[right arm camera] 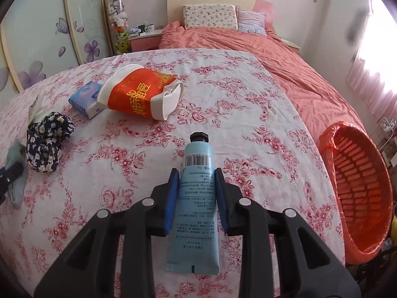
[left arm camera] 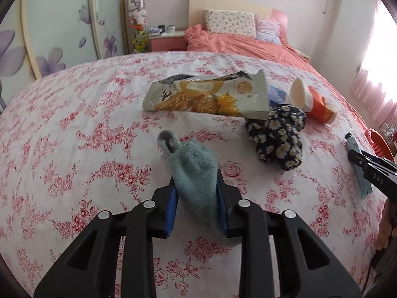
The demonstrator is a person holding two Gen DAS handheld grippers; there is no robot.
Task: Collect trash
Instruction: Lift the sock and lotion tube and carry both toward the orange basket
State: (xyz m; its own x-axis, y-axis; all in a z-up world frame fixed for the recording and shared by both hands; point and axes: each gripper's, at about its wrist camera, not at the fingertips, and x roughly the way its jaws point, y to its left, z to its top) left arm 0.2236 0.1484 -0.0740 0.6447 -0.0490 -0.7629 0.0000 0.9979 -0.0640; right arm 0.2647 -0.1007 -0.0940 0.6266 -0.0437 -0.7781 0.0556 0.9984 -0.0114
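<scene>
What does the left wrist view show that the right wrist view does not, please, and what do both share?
Only the left wrist view shows the whole snack wrapper and the left claw shut on the grey-green sock.

Only the right wrist view shows the orange bin beside the bed and the full tissue pack.

Both show the flowered sheet, the crushed red paper cup, the daisy-print cloth and the blue tube gripped by the right claw.

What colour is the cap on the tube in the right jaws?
Black, on a light blue tube; the cap shows best in the right wrist view.
</scene>
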